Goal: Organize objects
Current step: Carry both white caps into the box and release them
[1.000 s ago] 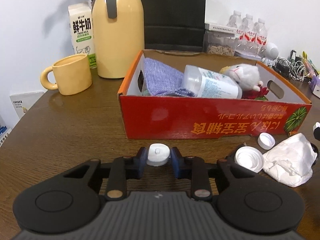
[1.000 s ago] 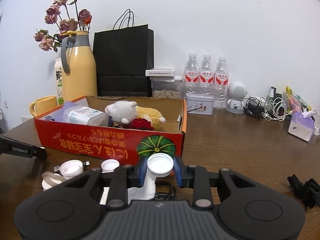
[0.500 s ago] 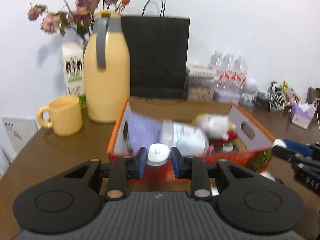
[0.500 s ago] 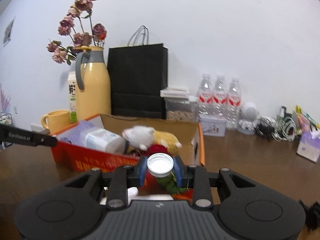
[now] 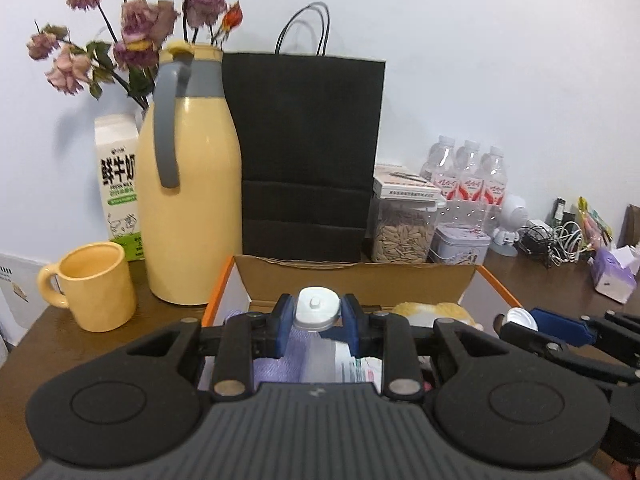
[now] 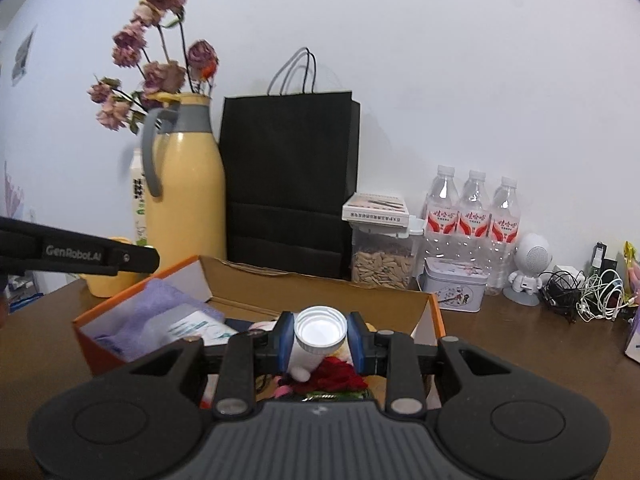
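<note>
My left gripper point(image 5: 317, 312) is shut on a small white knobbed cap point(image 5: 316, 307) and holds it above the orange cardboard box point(image 5: 219, 295). My right gripper point(image 6: 320, 334) is shut on a round white bottle cap point(image 6: 320, 330), open side towards the camera, above the same box point(image 6: 434, 312). The box holds a purple cloth point(image 6: 156, 308), a lying white bottle point(image 6: 188, 326), a plush toy point(image 5: 436, 312) and a red flower point(image 6: 336, 372). The right gripper also shows at the right of the left wrist view point(image 5: 520, 320).
A yellow jug point(image 5: 192, 220), yellow mug point(image 5: 96, 284), milk carton point(image 5: 118, 184) and black paper bag point(image 5: 304, 152) stand behind the box. A seed jar point(image 6: 382, 260), tin point(image 6: 454, 290), water bottles point(image 6: 476, 208), small white robot figure point(image 6: 528, 268) and cables point(image 6: 588, 292) fill the back right.
Both grippers have risen from table level in front of the box to above it, each still holding its cap. The loose caps and crumpled paper have dropped out of view.
</note>
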